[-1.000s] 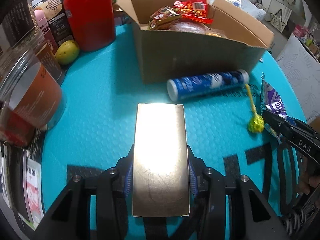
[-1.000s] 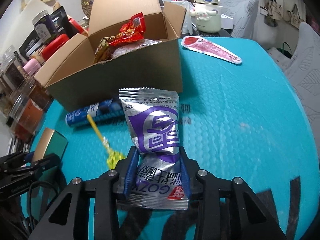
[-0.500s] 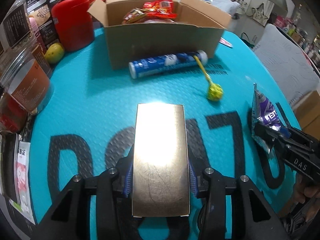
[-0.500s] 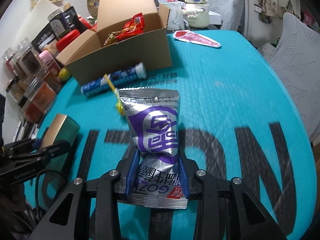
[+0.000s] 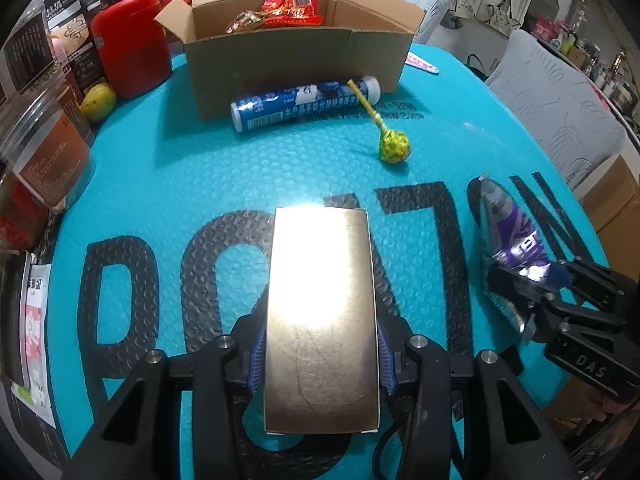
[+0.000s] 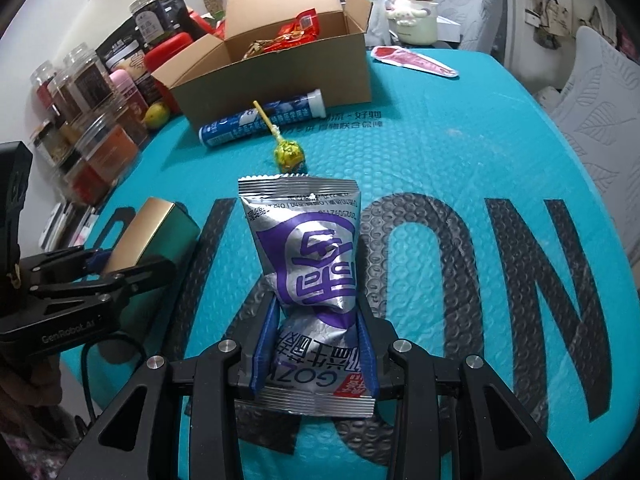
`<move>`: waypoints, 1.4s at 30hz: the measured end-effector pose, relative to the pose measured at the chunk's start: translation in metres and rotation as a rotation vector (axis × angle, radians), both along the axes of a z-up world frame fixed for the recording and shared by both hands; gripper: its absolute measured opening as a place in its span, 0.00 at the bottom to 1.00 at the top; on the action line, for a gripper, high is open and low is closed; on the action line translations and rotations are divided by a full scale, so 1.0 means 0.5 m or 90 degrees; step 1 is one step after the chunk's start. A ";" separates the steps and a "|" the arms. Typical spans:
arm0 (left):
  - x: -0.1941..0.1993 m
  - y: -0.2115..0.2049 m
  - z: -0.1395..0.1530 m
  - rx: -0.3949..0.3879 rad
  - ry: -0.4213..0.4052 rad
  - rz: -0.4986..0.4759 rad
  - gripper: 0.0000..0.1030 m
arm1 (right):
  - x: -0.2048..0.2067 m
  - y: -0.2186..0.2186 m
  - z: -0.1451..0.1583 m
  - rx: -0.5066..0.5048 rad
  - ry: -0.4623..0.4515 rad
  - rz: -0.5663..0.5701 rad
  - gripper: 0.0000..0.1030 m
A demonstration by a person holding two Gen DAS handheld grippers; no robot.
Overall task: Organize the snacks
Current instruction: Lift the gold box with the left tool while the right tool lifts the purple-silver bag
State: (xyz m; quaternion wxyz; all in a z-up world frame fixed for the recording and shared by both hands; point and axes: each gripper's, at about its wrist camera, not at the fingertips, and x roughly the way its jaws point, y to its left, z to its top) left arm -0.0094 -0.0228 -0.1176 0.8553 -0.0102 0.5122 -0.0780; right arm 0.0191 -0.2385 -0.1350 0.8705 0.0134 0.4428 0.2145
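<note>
My left gripper [image 5: 321,354] is shut on a shiny gold box [image 5: 320,300], held lengthwise above the teal mat [image 5: 160,184]. My right gripper [image 6: 316,344] is shut on a silver and purple snack packet [image 6: 308,256], pinched near its lower end. Each gripper shows in the other's view: the right gripper [image 5: 536,284] at the right edge, the left gripper [image 6: 116,264] at the left. An open cardboard box [image 5: 296,60] with red snack packs inside stands at the far side. A blue tube [image 5: 304,106] and a yellow-green lollipop [image 5: 394,146] lie in front of it.
A red canister [image 5: 132,44], a yellow fruit [image 5: 98,100] and several clear jars [image 5: 40,152] crowd the left edge. A red and white packet [image 6: 416,62] and a cream kettle [image 6: 412,12] lie beyond the box. A padded chair [image 5: 556,108] stands to the right.
Both grippers have drawn back from the cardboard box, which now looks farther away. The gold box and the packet stay gripped as before.
</note>
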 end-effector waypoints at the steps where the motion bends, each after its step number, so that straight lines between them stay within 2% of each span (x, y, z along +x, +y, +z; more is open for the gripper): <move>1: 0.000 0.001 -0.005 0.002 0.002 0.002 0.42 | 0.000 0.000 0.000 -0.001 -0.001 -0.001 0.36; 8: -0.007 -0.008 -0.010 0.035 -0.016 0.001 0.42 | -0.003 0.008 -0.014 -0.008 -0.008 -0.005 0.43; 11: -0.009 -0.009 -0.012 0.036 -0.025 0.002 0.42 | -0.011 0.015 -0.016 -0.024 -0.031 -0.007 0.44; 18: -0.013 -0.008 -0.013 0.035 -0.031 0.001 0.42 | -0.018 0.020 -0.018 -0.037 -0.052 -0.009 0.43; 21: -0.014 -0.005 -0.012 0.027 -0.026 0.002 0.42 | -0.022 0.017 -0.016 -0.032 -0.049 -0.013 0.38; 30: -0.010 -0.002 0.016 -0.019 -0.029 0.000 0.42 | -0.035 0.000 -0.013 0.062 -0.014 0.010 0.34; 36: 0.002 -0.009 0.061 -0.031 -0.064 -0.019 0.42 | -0.035 0.018 0.014 0.080 -0.027 0.045 0.34; 42: 0.019 -0.001 0.115 -0.049 -0.102 -0.022 0.42 | -0.013 0.033 0.074 0.098 -0.065 0.072 0.34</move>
